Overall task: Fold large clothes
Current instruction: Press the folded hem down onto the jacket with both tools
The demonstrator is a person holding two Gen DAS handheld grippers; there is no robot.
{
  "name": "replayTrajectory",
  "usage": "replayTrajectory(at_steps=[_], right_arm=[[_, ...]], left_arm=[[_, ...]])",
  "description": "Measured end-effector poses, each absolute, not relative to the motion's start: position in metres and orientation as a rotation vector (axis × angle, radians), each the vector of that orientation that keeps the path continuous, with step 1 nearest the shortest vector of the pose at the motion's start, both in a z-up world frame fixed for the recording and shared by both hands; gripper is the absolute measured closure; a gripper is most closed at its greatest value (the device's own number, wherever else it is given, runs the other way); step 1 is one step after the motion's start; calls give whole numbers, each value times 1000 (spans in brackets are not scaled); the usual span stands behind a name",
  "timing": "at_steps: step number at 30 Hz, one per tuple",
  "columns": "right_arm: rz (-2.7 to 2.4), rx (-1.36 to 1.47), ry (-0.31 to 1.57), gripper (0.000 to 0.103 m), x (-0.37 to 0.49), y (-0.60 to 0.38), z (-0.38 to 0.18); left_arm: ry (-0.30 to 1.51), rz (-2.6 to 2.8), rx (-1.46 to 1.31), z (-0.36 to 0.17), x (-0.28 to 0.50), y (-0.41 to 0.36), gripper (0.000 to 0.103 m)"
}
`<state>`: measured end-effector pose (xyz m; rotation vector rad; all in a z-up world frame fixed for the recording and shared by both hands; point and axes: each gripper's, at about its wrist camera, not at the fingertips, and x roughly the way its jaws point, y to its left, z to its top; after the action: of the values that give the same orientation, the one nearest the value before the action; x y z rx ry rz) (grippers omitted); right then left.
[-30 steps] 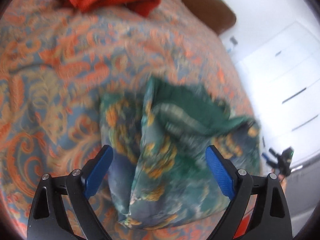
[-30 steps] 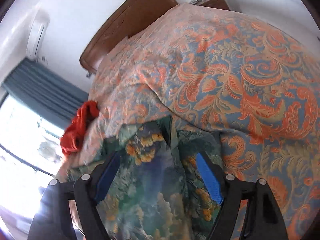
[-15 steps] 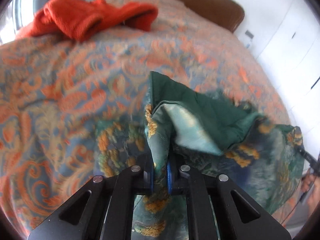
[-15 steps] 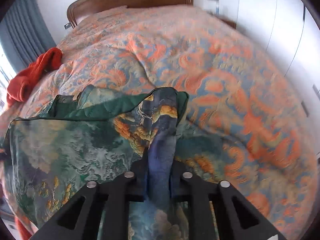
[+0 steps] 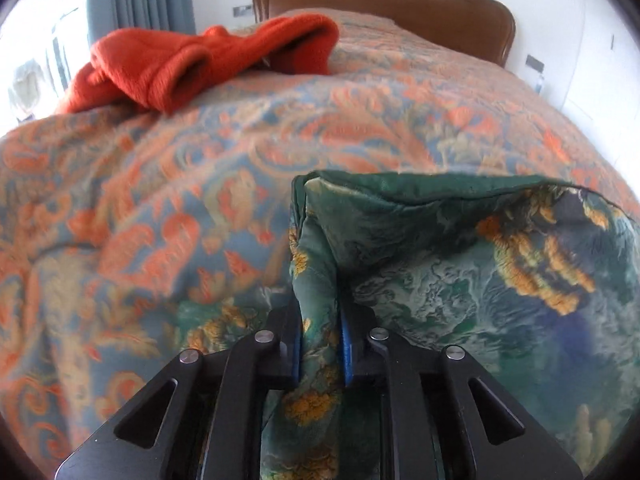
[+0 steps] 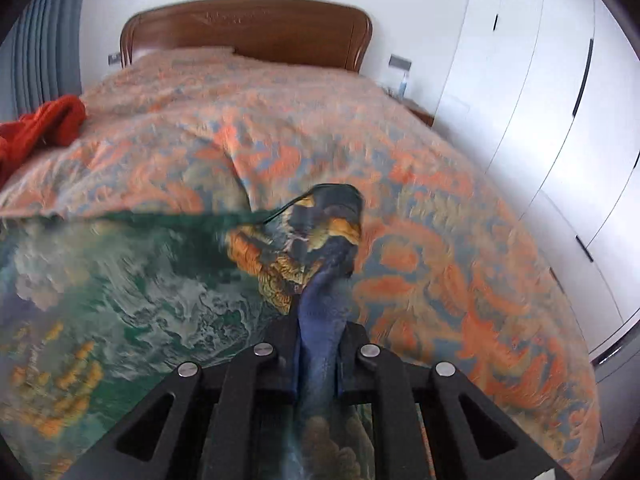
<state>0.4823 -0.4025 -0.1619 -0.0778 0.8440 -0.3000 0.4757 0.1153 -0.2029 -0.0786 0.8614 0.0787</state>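
Green landscape-print fabric garment (image 5: 460,280): stretched above the bed's orange paisley quilt (image 5: 160,208). Left tongs (image 5: 320,344) clamped on one bunched edge, jaws easing open; right tongs (image 6: 318,354) clamped on the other. Orange knitted garment (image 5: 192,60) near the wooden headboard (image 5: 384,4).

Left tool (image 5: 320,342) easing open; right tool (image 6: 318,354) apparently clamped.

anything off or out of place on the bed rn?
Only the orange garment: it lies crumpled and unfolded near the headboard end of the bedspread. The green patterned cloth is pinched in both the left tongs and the right tongs. No damage visible.
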Motion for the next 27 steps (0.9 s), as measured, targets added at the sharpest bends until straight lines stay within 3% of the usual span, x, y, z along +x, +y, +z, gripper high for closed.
replayTrajectory(at_steps=[7,27], right_arm=[[-272,-3,810,88,481,-409,-210],[-241,52,801,88,481,-414,-217]], left_arm=[[807,79,-51,-222,473,111,85],[771,64,-88,-225,467,110,85]])
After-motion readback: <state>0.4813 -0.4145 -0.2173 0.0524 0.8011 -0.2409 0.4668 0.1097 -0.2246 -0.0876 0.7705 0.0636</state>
